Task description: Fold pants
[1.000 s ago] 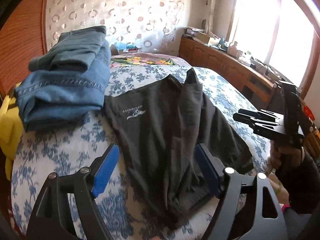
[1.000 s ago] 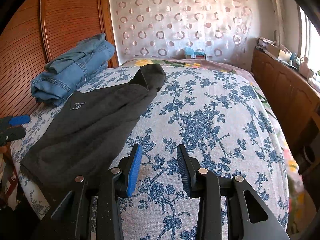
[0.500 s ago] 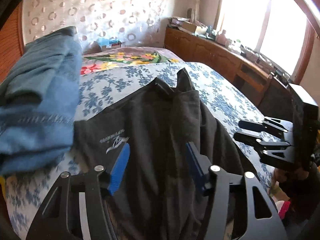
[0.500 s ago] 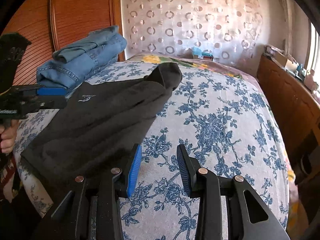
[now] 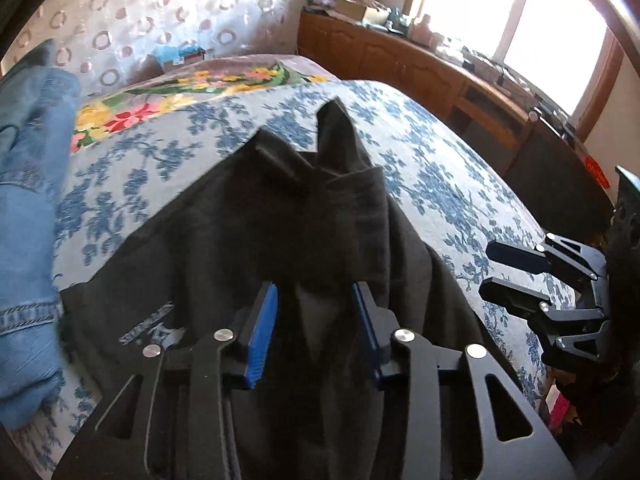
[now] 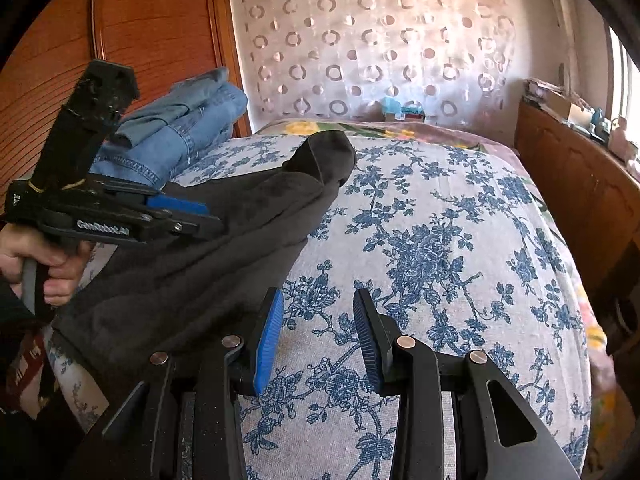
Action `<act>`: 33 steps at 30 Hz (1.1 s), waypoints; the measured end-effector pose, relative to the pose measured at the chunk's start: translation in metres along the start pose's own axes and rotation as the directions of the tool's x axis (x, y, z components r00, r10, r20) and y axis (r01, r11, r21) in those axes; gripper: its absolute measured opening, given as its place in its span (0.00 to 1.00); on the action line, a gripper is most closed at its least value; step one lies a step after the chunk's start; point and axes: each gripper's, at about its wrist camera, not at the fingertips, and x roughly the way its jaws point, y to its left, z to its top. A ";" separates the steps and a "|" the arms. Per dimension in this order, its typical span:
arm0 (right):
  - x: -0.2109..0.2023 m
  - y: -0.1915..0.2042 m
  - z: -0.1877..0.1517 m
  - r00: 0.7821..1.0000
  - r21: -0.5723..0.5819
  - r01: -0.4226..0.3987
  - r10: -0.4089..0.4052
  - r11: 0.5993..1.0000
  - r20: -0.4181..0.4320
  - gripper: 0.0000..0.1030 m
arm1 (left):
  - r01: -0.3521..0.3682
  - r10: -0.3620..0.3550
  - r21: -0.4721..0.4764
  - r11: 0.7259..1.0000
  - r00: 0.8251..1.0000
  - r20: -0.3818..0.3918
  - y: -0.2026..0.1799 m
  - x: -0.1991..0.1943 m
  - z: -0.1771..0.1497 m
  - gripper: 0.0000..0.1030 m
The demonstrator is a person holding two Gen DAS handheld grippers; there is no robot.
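Dark grey pants (image 5: 280, 220) lie spread on the floral bedspread (image 5: 440, 168), one end bunched into a peak toward the headboard. My left gripper (image 5: 314, 300) hovers over their middle, close above a lengthwise crease. Its jaws are closing, and the blue pads (image 5: 262, 336) do not press any cloth. In the right wrist view the left gripper (image 6: 200, 216) reaches in from the left over the pants (image 6: 224, 248), held by a hand (image 6: 52, 264). My right gripper (image 6: 318, 308) stays partly open over bare bedspread beside the pants' edge, holding nothing; it also shows at the right edge (image 5: 488, 270).
A stack of folded blue jeans (image 6: 176, 136) sits at the bed's far left by the wooden wardrobe (image 6: 140, 20). A wooden cabinet (image 6: 568, 168) with clutter runs along the bed's right side under the window. The near bed edge (image 6: 80, 392) drops off below the pants.
The left gripper has moved in over the middle of the pants and tipped further down while its jaws narrowed. The right gripper has stayed where it was.
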 end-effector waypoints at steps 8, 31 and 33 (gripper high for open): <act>-0.003 0.000 -0.001 1.000 -0.001 -0.002 0.002 1.000 0.012 0.37 | -0.040 0.039 0.008 0.999 0.999 0.035 -0.009 -0.011 0.002 0.07; -0.002 0.002 -0.001 1.000 -0.006 0.001 -0.001 1.000 0.012 0.37 | -0.250 0.268 -0.118 0.961 0.947 0.179 0.058 -0.081 -0.010 0.26; -0.002 0.002 -0.001 1.000 -0.007 0.001 -0.001 1.000 0.012 0.37 | -0.255 0.274 -0.124 0.959 0.945 0.176 0.061 -0.079 -0.015 0.36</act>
